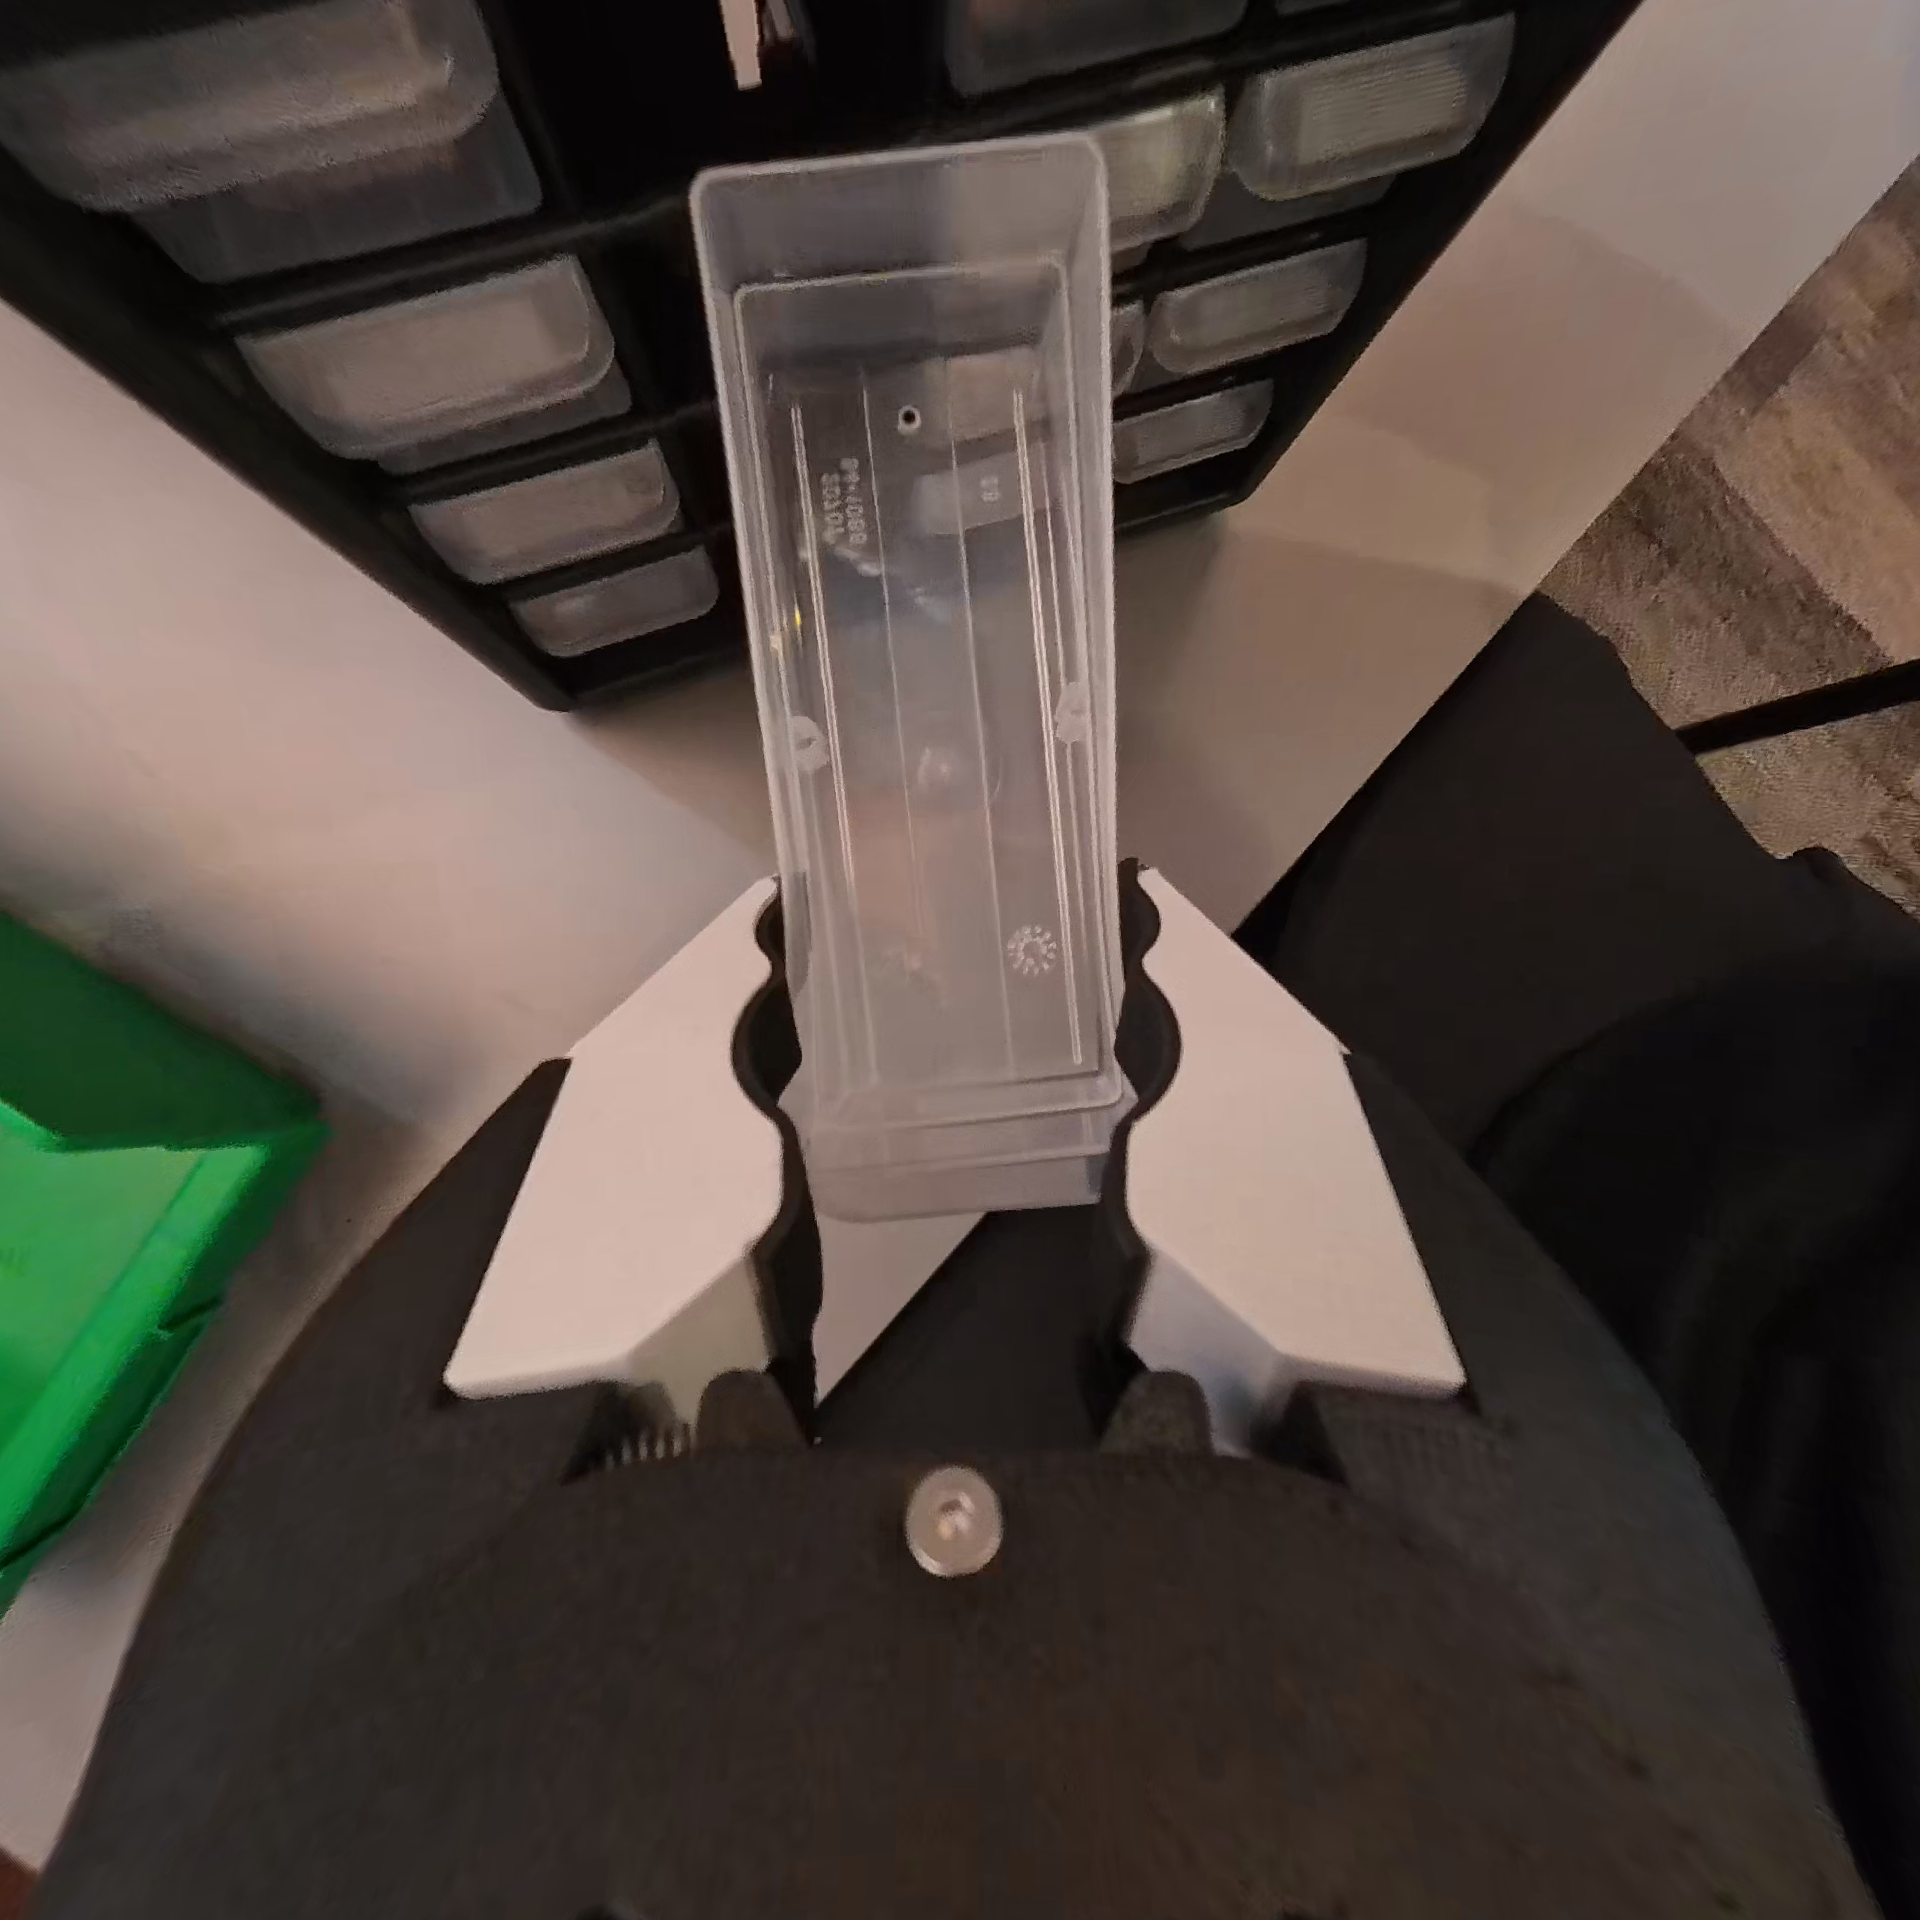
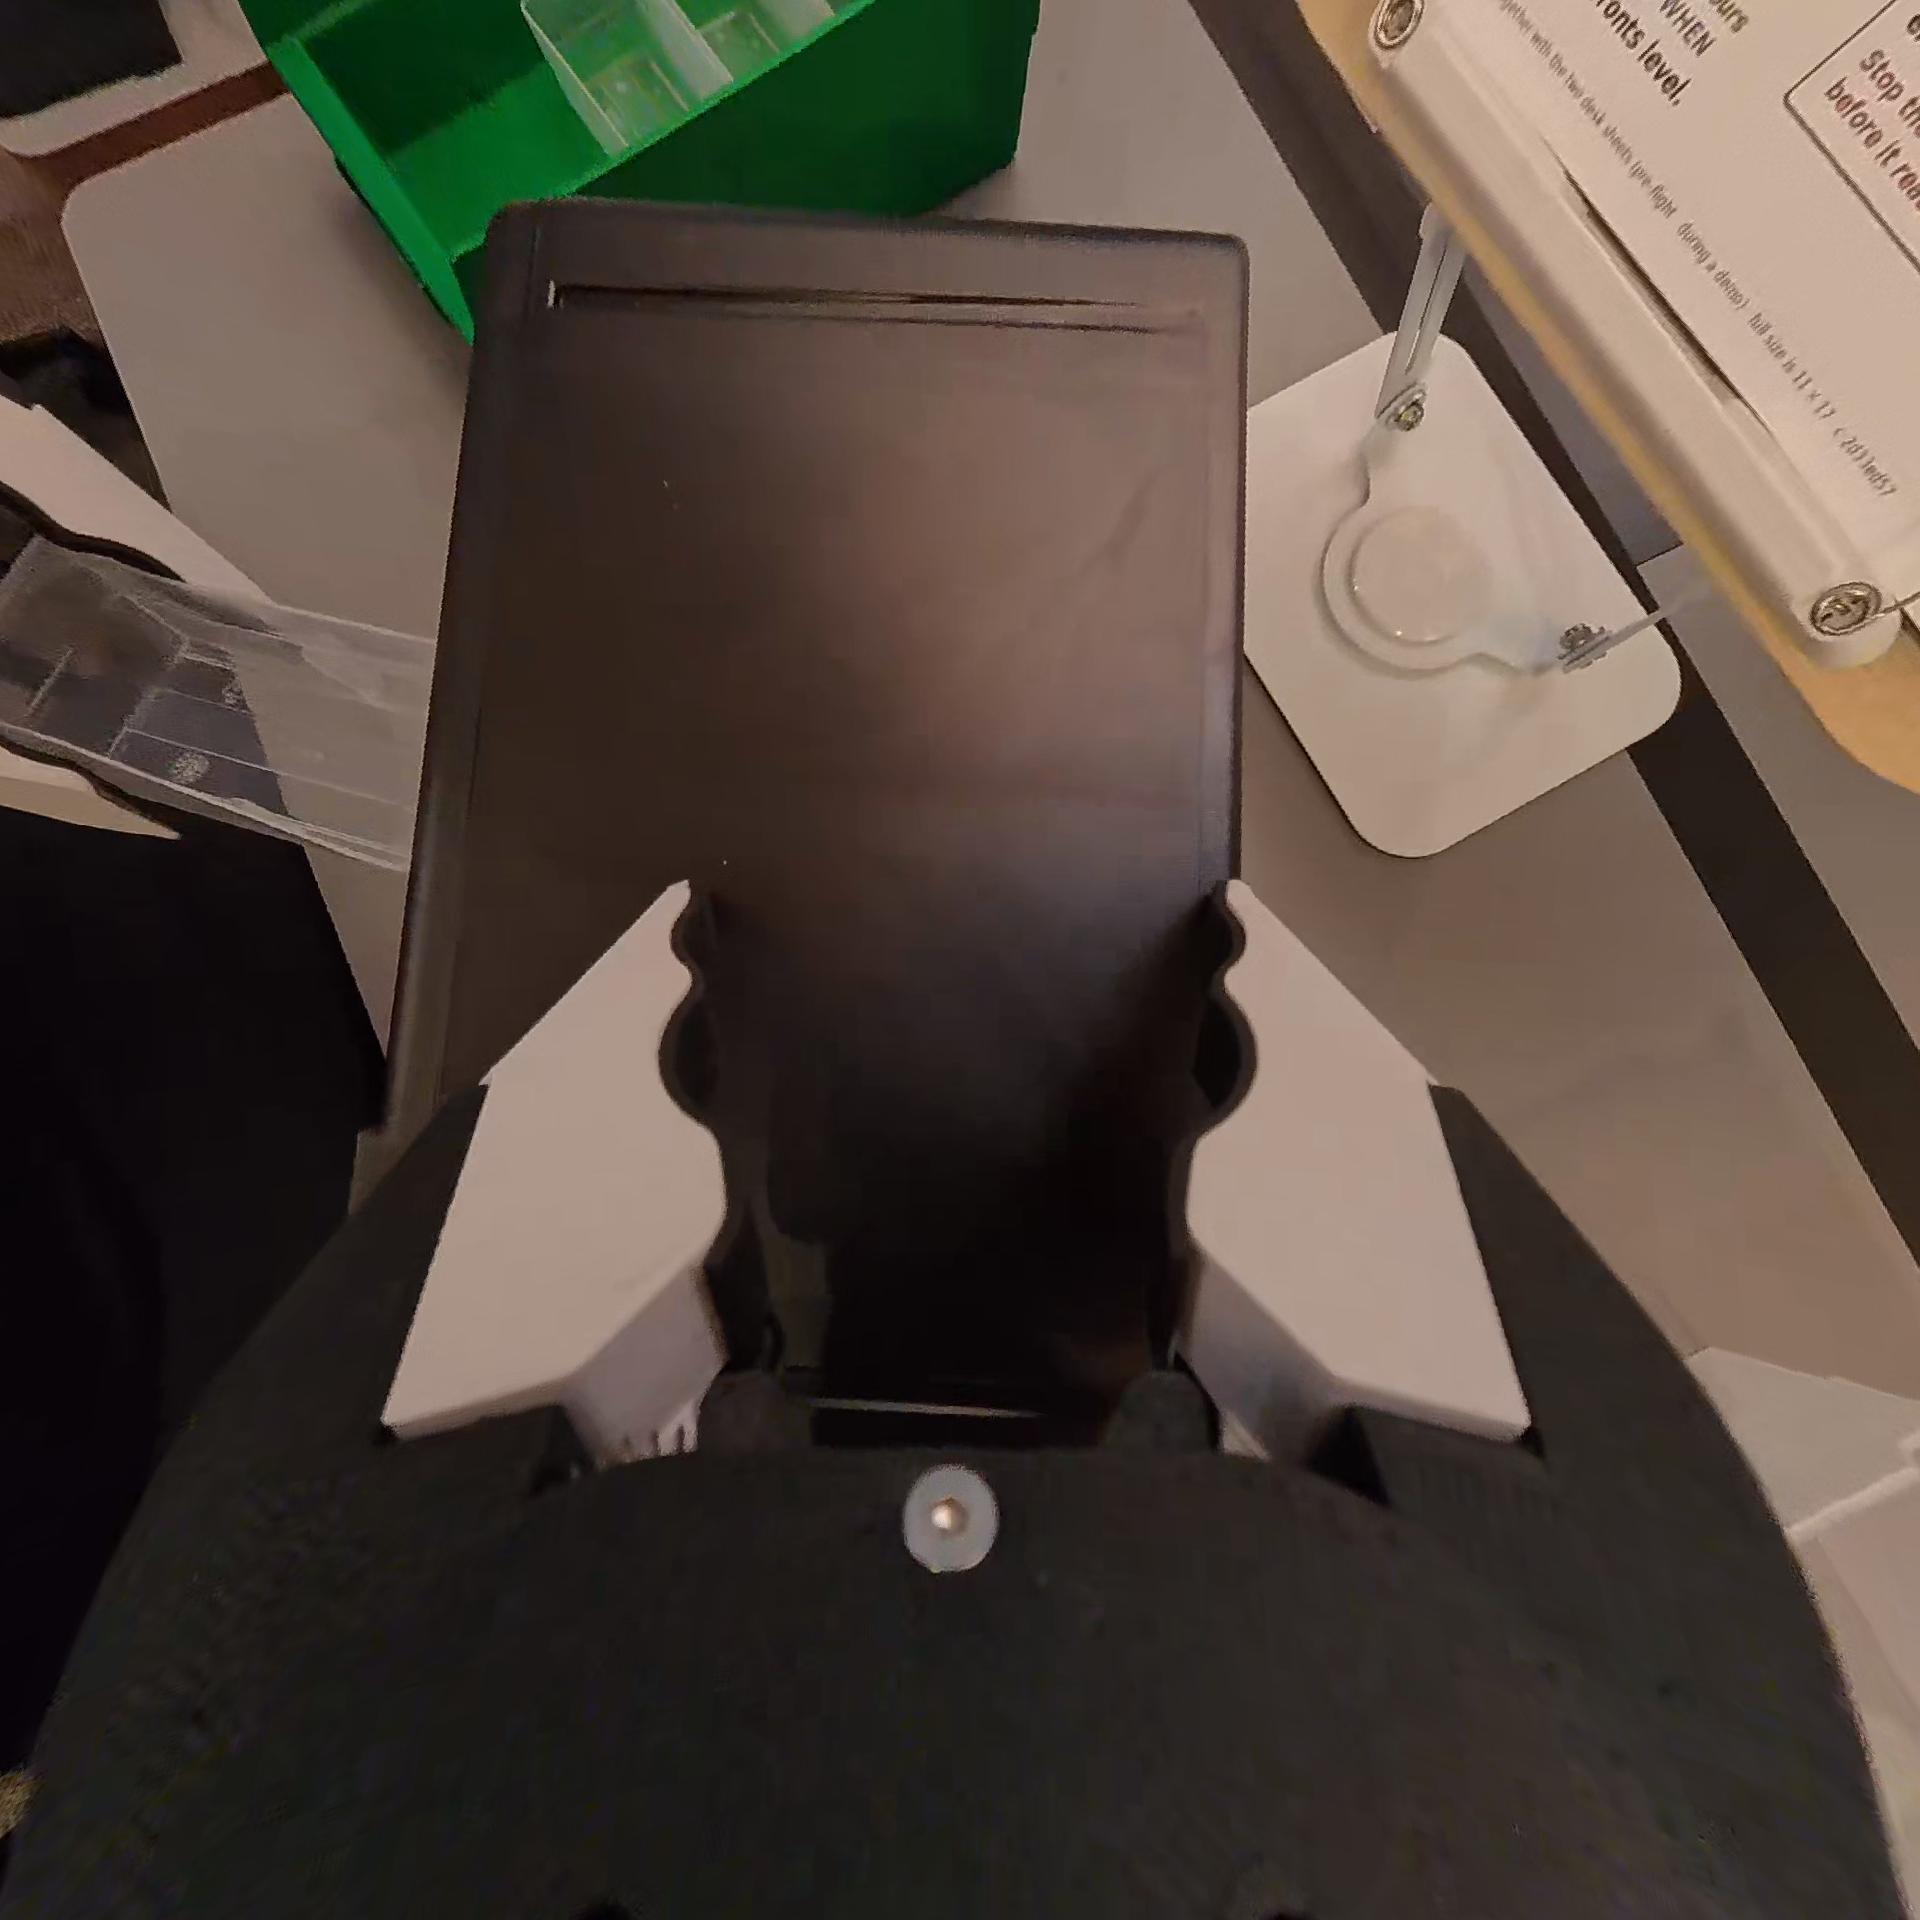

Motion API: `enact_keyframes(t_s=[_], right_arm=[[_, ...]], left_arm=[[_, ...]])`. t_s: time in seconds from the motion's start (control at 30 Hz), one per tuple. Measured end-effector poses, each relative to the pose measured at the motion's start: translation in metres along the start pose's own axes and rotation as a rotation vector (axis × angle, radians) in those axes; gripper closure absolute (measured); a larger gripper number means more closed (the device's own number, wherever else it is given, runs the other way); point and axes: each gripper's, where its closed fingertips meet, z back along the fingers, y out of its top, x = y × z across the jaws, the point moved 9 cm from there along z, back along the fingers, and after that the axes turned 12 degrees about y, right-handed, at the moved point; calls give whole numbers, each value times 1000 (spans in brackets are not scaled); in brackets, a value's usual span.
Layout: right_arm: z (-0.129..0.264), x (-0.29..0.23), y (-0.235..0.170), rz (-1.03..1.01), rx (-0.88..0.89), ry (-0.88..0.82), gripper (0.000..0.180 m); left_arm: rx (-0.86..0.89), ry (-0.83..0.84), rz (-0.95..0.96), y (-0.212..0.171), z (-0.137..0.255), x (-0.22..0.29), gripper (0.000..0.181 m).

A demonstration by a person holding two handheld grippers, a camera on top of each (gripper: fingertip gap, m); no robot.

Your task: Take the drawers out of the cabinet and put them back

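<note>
The left gripper [image 1: 951, 997] is clenched on a clear drawer [image 1: 925, 644], its far end pointing at the black cabinet [image 1: 582, 436] with its rows of frosted drawers – a front only the left wrist view shows. The right wrist view instead looks down on the cabinet's plain black top, with the right gripper [image 2: 956, 997] spread wide, its 2 fingers astride the near end; whether they press it I cannot tell. A green bin [image 2: 644, 114] sits beyond, a white stand base [image 2: 1455, 665] to the right on the table [image 2: 1455, 1039].
</note>
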Motion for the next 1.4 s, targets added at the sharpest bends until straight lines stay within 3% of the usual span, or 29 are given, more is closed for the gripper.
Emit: enact_keyframes(t_s=[0.43, 0.7, 0.9, 1.0, 1.1, 1.23, 1.27, 1.4], right_arm=[[0, 0, -5, 16, 58, 4, 86], [-1, -2, -8, 20, 98, -2, 87], [-1, -2, -9, 19, 109, -4, 87], [-1, -2, -9, 19, 114, -5, 88], [-1, -2, -9, 22, 115, -4, 88], [-1, -2, -9, 28, 120, -3, 88], [-1, -2, -10, 30, 122, -2, 88], [-1, -2, -10, 29, 123, -1, 88]], left_arm=[[-105, 107, -25, 46, 9, -13, 124], [-2, 92, 120, 37, 7, -16, 123], [90, 160, 114, 60, -16, -8, 121], [162, 145, 70, 63, -14, -5, 113], [187, 169, -17, 46, -2, -3, 91], [325, 115, -55, 17, 19, -6, 109], [340, 98, -65, 12, 18, -8, 118], [398, -7, -27, 11, 5, -12, 124]])
